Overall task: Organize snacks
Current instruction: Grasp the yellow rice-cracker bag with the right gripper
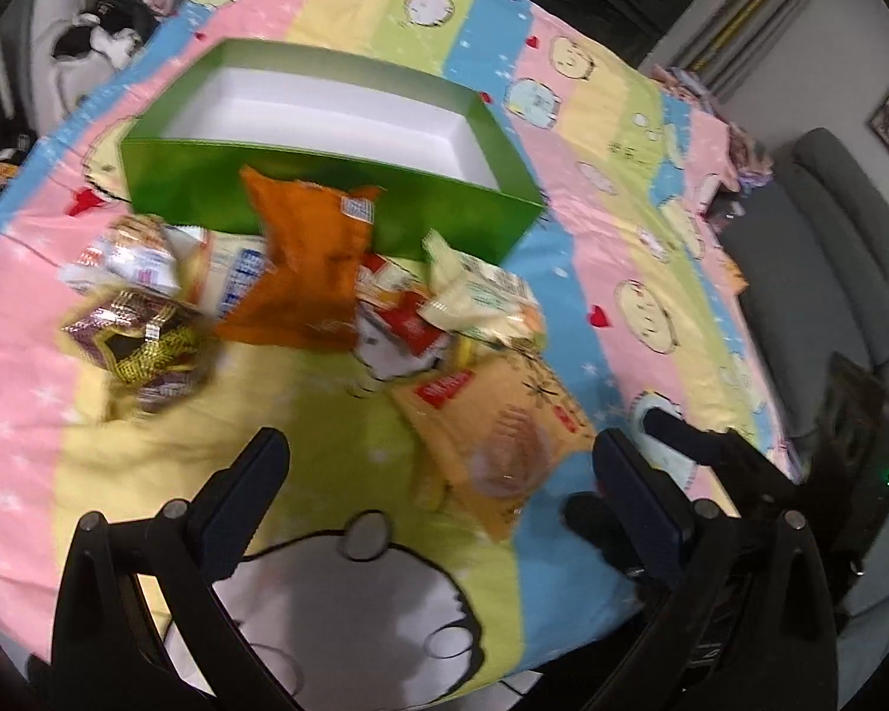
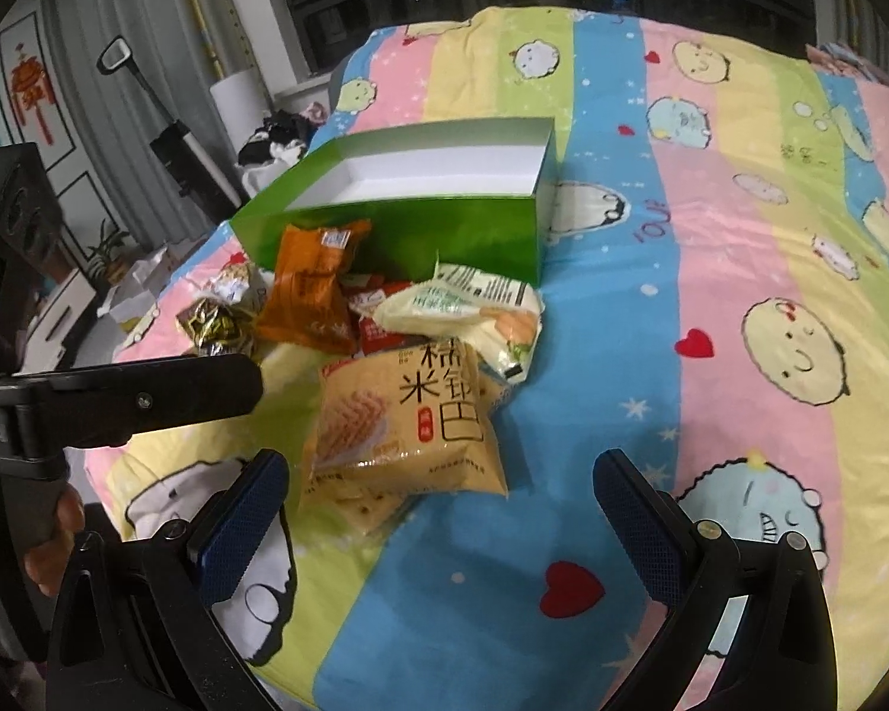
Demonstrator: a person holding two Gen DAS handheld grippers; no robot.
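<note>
So the snacks are all heaped on the cartoon bedsheet (image 2: 711, 237) right in front of the green box (image 2: 415, 225), which sits empty with its white inside showing, nothing packed yet. Going left to right across the pile in the right wrist view: the shiny gold-and-black wrapper (image 2: 216, 326) on the far left, then the orange packet (image 2: 314, 290) leaning up against the box's front wall, a red packet (image 2: 379, 329) mostly buried under the others, the big yellow rice-cracker bag (image 2: 403, 420) closest to the cameras, and the pale cream packet (image 2: 474, 308) at the right end near the box corner. Left gripper (image 1: 441, 474) is spread wide and holding nothing, hovering just short of the yellow bag; right gripper (image 2: 441, 486) is also wide apart and empty, lined up on that same bag. If I were doing this, I'd take the yellow bag first since it's on top and nearest, and only one gripper should go for it so they don't clash. Pinch it by a sealed edge rather than the puffy middle, or it'll probably squish or slide out. Lift clear of the front wall, then drop it flat at one end of the box so the rest still fits. The orange one looks like an easy second pick.
</note>
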